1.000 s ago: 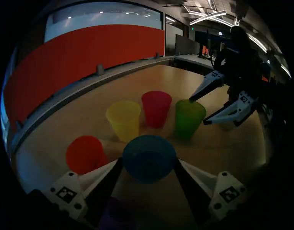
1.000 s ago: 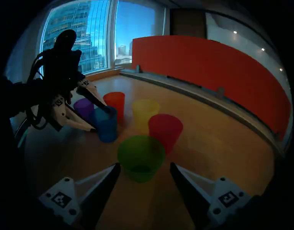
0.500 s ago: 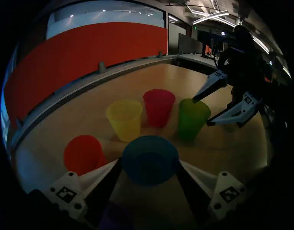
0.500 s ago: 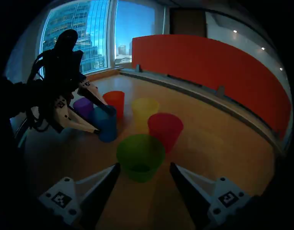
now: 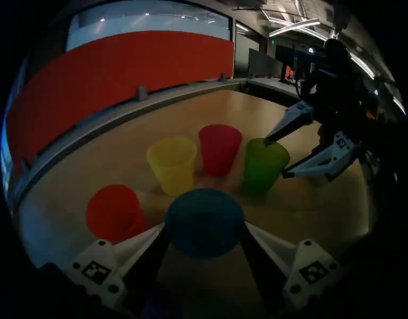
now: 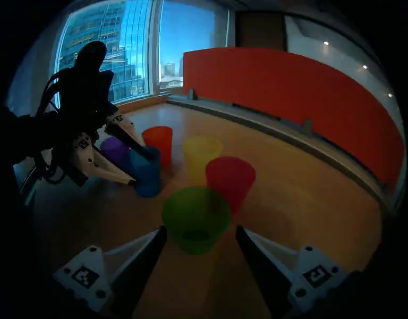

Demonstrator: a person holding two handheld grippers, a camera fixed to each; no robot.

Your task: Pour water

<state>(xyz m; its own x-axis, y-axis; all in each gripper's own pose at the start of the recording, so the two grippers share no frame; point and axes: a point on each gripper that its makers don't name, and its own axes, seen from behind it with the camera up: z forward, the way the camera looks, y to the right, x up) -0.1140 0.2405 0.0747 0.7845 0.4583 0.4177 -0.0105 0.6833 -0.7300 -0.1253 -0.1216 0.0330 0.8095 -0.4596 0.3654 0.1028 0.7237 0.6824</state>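
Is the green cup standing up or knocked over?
Standing up. The green cup's open mouth faces upward and its narrow base rests on the wooden table.

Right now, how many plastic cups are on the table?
6: green cup between the right gripper's fingers; blue cup between the left gripper's; purple cup beside the blue; orange cup, yellow cup and red cup standing nearby.
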